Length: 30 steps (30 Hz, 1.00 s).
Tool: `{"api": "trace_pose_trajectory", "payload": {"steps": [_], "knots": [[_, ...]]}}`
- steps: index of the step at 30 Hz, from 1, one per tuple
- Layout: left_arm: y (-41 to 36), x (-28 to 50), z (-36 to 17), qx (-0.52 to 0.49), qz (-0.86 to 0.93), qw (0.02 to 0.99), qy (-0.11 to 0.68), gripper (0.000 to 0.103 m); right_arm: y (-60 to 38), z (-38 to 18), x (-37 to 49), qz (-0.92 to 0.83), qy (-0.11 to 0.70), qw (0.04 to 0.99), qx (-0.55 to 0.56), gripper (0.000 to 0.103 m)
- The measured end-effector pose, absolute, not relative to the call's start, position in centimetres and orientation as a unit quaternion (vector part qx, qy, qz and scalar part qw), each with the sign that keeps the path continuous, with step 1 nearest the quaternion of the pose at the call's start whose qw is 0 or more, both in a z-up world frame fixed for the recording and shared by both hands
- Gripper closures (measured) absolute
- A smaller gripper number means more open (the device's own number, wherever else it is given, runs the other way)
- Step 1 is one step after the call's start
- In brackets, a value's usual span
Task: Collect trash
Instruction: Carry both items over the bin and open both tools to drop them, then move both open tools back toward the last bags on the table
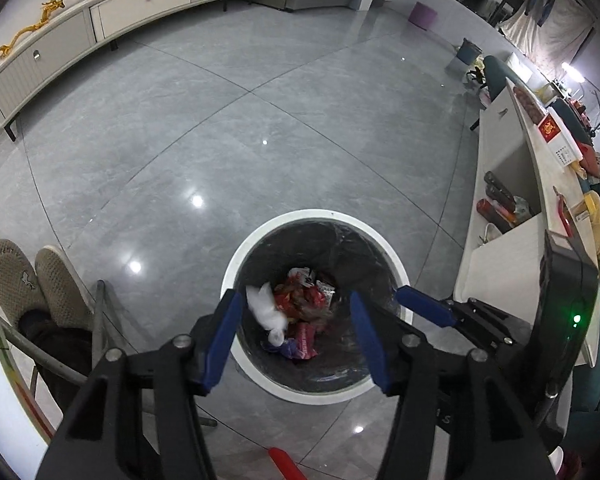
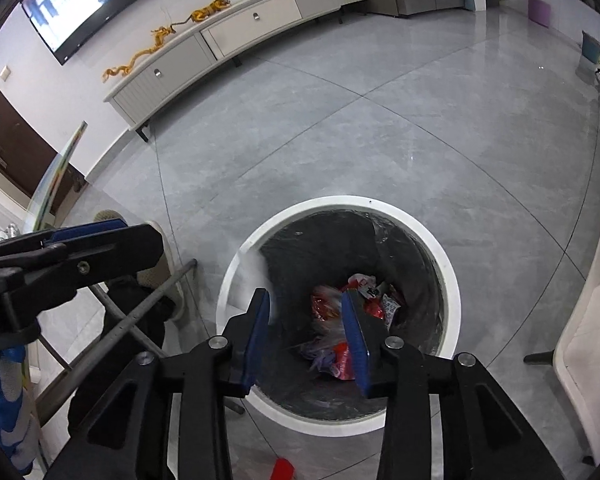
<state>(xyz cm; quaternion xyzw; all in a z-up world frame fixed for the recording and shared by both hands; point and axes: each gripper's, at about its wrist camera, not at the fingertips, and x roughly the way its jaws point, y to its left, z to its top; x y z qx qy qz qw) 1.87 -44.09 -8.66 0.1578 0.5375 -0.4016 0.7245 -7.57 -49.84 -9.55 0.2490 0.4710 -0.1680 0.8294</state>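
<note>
Both grippers, left [image 1: 296, 332] and right [image 2: 306, 330], hang apart and empty over your bin [image 1: 396, 268], trash [image 1: 300, 308] lying at its bottom; dip lower and a finger could snag the liner.

Left black two-finger gripper with blue rubber pads [image 1: 296, 336] points steeply downward, jaws spread wide, nothing between them. Right black two-finger gripper with blue rubber pads [image 2: 308, 336] hangs just beside it, also angled down, jaws parted, nothing clamped. From the left wrist view, the right one's blue fingertip [image 1: 424, 306] pokes in from the right, close alongside.
</note>
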Motion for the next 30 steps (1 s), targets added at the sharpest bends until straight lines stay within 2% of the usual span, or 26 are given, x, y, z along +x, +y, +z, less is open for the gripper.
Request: {"api": "trace_pose_trajectory", "payload": {"steps": [8,23,30], "knots": [[-43.4,1.5,-7.3,0.134,-0.414,0.725,0.534,0.048,-50.1,-8.7,-8.2,-0.186,0.470,0.828,0.241,0.058],[-34.4,-0.6,0.0,0.108,-0.371,0.836,0.390,0.048,-48.6,-2.7,-9.6,-0.204,0.414,0.860,0.217,0.058],[-29.9,-1.1,2.1,0.095,-0.347,0.857,0.369,0.048,-46.1,0.7,-9.7,-0.199,0.389,0.878,0.195,0.054]]}}
